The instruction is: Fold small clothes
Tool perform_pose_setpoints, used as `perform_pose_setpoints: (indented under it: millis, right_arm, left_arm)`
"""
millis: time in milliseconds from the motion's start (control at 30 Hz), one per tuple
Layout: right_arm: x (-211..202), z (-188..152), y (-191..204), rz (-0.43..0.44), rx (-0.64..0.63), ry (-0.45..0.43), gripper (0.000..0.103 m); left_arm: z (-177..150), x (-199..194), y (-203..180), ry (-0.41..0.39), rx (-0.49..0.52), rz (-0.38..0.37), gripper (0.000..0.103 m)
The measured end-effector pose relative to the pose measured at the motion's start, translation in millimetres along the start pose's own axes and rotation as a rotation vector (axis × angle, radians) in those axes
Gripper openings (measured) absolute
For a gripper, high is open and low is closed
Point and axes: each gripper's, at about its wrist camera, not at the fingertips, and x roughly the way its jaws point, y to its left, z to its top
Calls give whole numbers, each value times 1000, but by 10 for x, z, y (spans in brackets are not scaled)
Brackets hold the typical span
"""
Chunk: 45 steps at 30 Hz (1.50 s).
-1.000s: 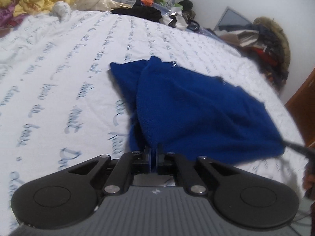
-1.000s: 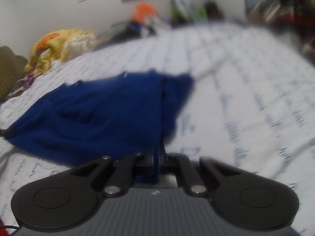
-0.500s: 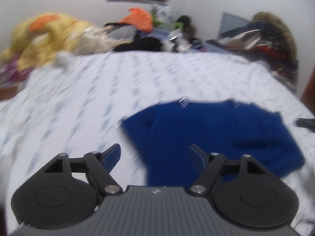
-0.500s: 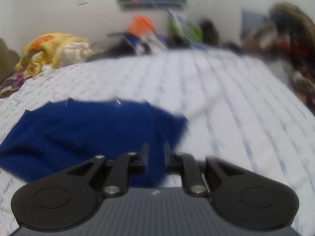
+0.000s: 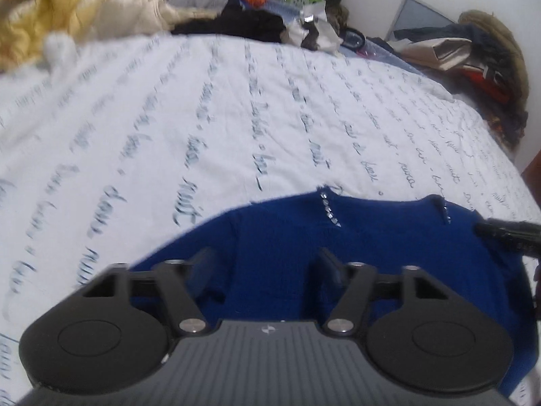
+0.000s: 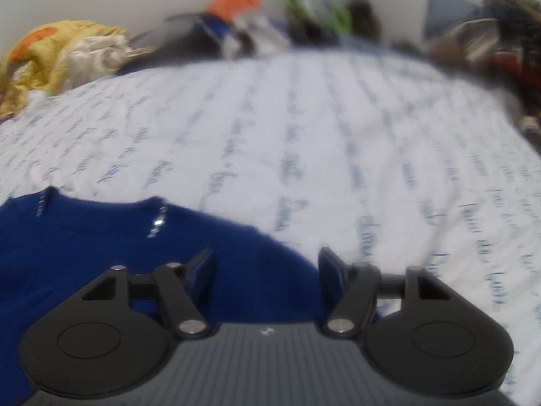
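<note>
A small blue knit garment [image 5: 355, 253] with two short rows of shiny beads lies folded flat on the white printed bedsheet [image 5: 203, 118]. My left gripper [image 5: 265, 265] is open and empty, just above the garment's left part. In the right wrist view the same blue garment [image 6: 101, 247] fills the lower left. My right gripper [image 6: 267, 265] is open and empty over the garment's right edge. The tip of the right gripper [image 5: 507, 231] shows at the right edge of the left wrist view.
Piles of clothes line the far side of the bed: a yellow and cream heap [image 5: 67, 17] at the left, black and orange items [image 5: 243, 10] in the middle, a dark heap [image 5: 480, 50] at the right. The sheet [image 6: 372, 135] stretches beyond the garment.
Both grippers were shut on the blue garment and held it up a second ago. They have opened and let go, and the garment now lies flat on the bed.
</note>
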Motion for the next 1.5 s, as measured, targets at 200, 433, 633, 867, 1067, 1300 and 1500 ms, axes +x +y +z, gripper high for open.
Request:
perform_pose_setpoints:
  millis: [200, 433, 633, 867, 1067, 1300, 1500]
  right_arm:
    - [-185, -30, 64, 11, -13, -105, 5]
    - [-293, 126, 96, -102, -20, -248, 5]
    - [27, 137, 174, -209, -95, -148, 5]
    - [-409, -56, 326, -104, -86, -192, 10]
    - [-175, -311, 492, -111, -225, -100, 35]
    - [-392, -267, 9, -138, 33, -159, 62]
    - [-469, -422, 362, -64, -49, -133, 76]
  left_arm:
    - [-63, -179, -163, -85, 62, 23, 8]
    - [100, -77, -167, -143, 16, 154, 8]
    - [-56, 32, -295, -108, 116, 301, 70]
    - [-182, -470, -545, -252, 170, 311, 100]
    - [-718, -459, -989, -181, 309, 244, 100]
    - [-1063, -446, -951, -194, 241, 213, 102]
    - [-1117, -405, -817, -205, 119, 182, 103]
